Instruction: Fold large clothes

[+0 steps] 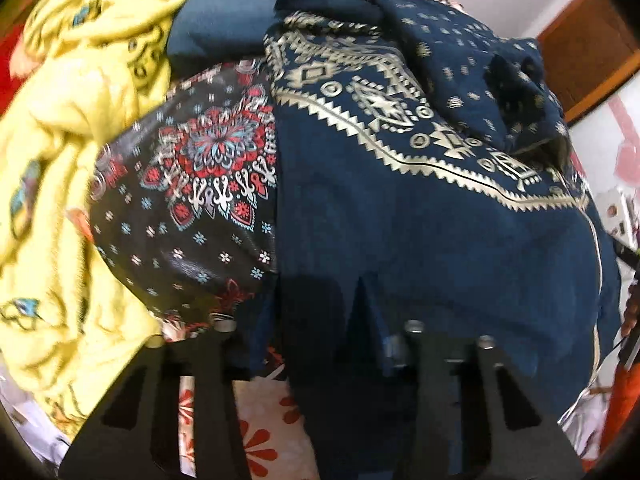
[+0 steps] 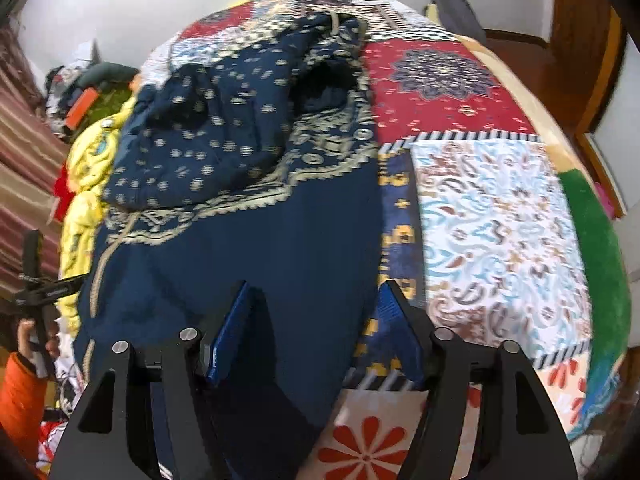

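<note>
A large navy garment with gold geometric print (image 1: 420,216) lies spread on the bed; it also shows in the right wrist view (image 2: 256,232), its upper part bunched. My left gripper (image 1: 320,292) is low at its near hem; the fingers are dark against the cloth and partly covered by it, so I cannot tell their state. My right gripper (image 2: 316,300) is open, its blue-padded fingers (image 2: 230,320) astride the garment's near right edge, cloth lying between them.
A yellow garment (image 1: 68,152) and a black floral-print cloth (image 1: 192,200) lie left of the navy one. A patchwork bedspread (image 2: 500,216) covers the bed. A clutter pile (image 2: 84,84) sits at far left, wooden furniture (image 2: 580,60) at right.
</note>
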`<state>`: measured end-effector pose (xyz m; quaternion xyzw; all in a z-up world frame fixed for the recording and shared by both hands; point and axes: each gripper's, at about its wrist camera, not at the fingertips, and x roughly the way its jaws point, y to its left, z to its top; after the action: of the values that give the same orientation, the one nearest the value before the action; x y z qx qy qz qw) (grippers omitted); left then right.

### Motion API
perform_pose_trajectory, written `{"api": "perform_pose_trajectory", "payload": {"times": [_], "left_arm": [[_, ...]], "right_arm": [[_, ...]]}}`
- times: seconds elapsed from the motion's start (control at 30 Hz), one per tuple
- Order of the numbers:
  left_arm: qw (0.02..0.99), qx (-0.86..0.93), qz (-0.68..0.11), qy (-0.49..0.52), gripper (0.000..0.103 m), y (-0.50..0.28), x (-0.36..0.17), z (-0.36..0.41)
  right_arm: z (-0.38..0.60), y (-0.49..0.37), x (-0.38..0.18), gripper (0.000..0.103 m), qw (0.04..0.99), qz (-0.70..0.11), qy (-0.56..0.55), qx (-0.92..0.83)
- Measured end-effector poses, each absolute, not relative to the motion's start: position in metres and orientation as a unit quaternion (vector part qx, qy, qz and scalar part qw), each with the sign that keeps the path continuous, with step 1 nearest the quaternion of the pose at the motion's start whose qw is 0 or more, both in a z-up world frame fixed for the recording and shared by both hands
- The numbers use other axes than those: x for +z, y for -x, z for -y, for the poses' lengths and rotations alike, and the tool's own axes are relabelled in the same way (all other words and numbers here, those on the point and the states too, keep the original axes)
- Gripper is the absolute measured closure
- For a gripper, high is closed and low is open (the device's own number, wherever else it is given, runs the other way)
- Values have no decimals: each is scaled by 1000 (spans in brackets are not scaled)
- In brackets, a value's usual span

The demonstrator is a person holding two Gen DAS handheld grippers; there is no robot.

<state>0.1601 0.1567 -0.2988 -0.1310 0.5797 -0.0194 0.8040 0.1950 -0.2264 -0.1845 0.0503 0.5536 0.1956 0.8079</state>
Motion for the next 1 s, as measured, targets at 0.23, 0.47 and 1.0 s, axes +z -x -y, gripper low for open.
{"api": "perform_pose_trajectory", "payload": {"times": [0.23,0.47,1.0], "left_arm": [[817,-24,-572,71,91,-150,-284,-141],[853,-43,-510,103,95,-161,-232,-144],[888,16,-432,158,95,-301,-185,-186]], "right_arm": [[216,-190,-183,66,810,-540,-38,227],[204,-205,-164,93,806,-524,-43,272],[218,-304,-118,96,864,-447,-74,221]]}}
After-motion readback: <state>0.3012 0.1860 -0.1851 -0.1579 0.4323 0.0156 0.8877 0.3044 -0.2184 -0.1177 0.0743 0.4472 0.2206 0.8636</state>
